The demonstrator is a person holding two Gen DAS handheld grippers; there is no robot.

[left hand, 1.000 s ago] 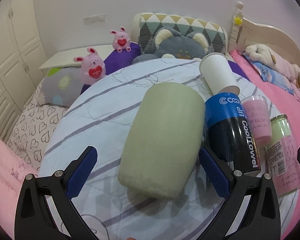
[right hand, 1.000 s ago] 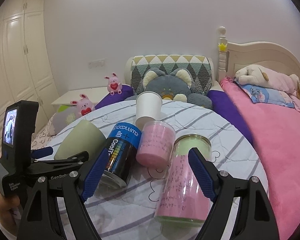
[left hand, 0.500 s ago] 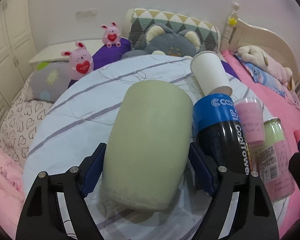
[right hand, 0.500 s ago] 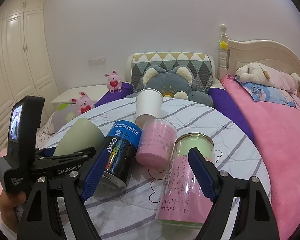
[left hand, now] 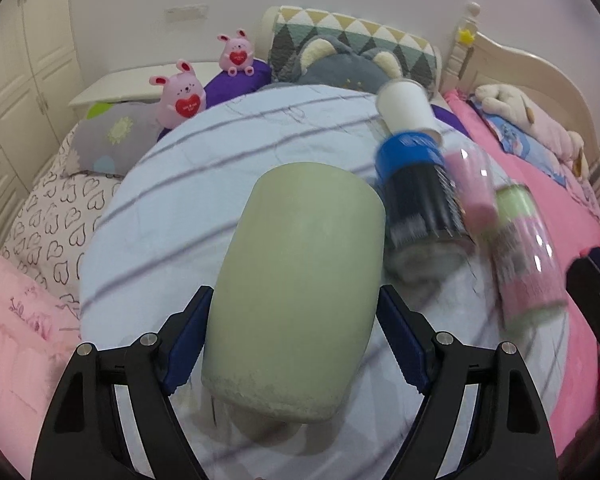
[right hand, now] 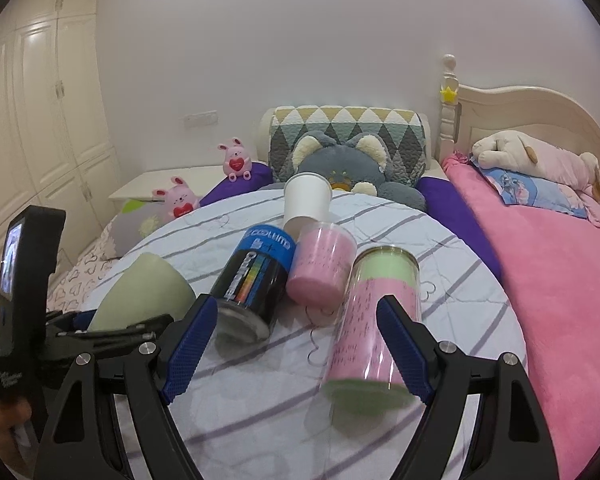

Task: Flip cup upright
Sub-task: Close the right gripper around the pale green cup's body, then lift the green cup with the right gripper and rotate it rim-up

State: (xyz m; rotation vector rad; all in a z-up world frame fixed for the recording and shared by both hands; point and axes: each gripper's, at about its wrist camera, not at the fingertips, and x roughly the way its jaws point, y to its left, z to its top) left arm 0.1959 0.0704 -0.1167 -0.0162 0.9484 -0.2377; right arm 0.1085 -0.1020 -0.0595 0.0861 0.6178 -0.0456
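A pale green cup (left hand: 300,280) lies on its side on the round striped table (left hand: 180,184). My left gripper (left hand: 296,336) is shut on it, a blue pad pressed to each side, and it seems raised slightly. The cup also shows in the right wrist view (right hand: 144,292) at the left, with the left gripper (right hand: 100,328) around it. My right gripper (right hand: 296,344) is open and empty, hovering over the table's near side, with a pink and green jar (right hand: 376,316) beside its right finger.
Lying beside the cup are a blue and black can (right hand: 256,280), a pink tub (right hand: 324,268), the pink and green jar (left hand: 524,256) and a white paper cup (right hand: 306,200). Plush toys (right hand: 340,160), pillows and a pink bed (right hand: 560,280) surround the table.
My left gripper moved forward around the green cup and closed on its sides, then lifted or tilted it slightly. The right gripper stayed nearly still and open.
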